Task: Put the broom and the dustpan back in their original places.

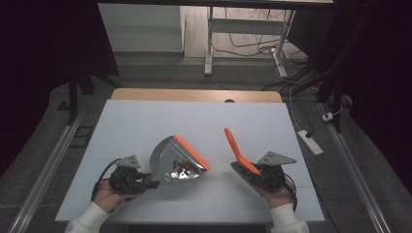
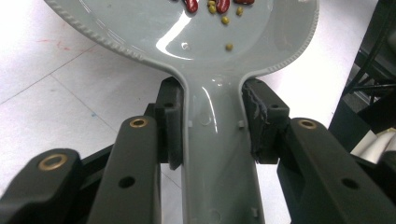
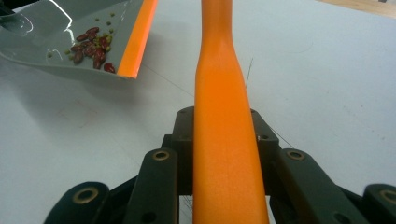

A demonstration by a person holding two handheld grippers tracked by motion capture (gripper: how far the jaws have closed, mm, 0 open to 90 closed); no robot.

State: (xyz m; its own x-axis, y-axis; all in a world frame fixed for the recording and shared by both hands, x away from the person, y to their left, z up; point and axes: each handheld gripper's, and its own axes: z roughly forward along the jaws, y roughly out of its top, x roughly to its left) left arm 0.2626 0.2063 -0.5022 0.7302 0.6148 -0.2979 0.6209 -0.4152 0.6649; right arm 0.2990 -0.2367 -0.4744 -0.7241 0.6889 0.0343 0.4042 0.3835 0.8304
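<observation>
Two handheld grippers over a white desk (image 1: 194, 121), each gripping one tool.

High view: left gripper (image 1: 145, 183) near the front-left of the desk, holding the grey dustpan (image 1: 167, 158) by its handle; the pan's orange lip (image 1: 192, 152) faces right and away from the person, with red beans (image 1: 184, 166) gathered just behind it. Right gripper (image 1: 252, 175) at front right, holding the orange-handled brush (image 1: 238, 153), handle slanting up and to the left, grey bristle head low by the hand. Pan and brush apart, with bare desk between them. The far half of the desk is open; both hands sit close to the near edge.

Left gripper view: fingers (image 2: 170, 121) pressed against both sides of the dustpan's grey handle neck. Inside the pan, small green peas (image 2: 229, 46) beside the red beans, too small to tell from above.

Right gripper view: fingers (image 3: 184, 140) clamped on either side of the brush handle. The dustpan lies at upper left, its orange lip raised slightly off the desk.
</observation>
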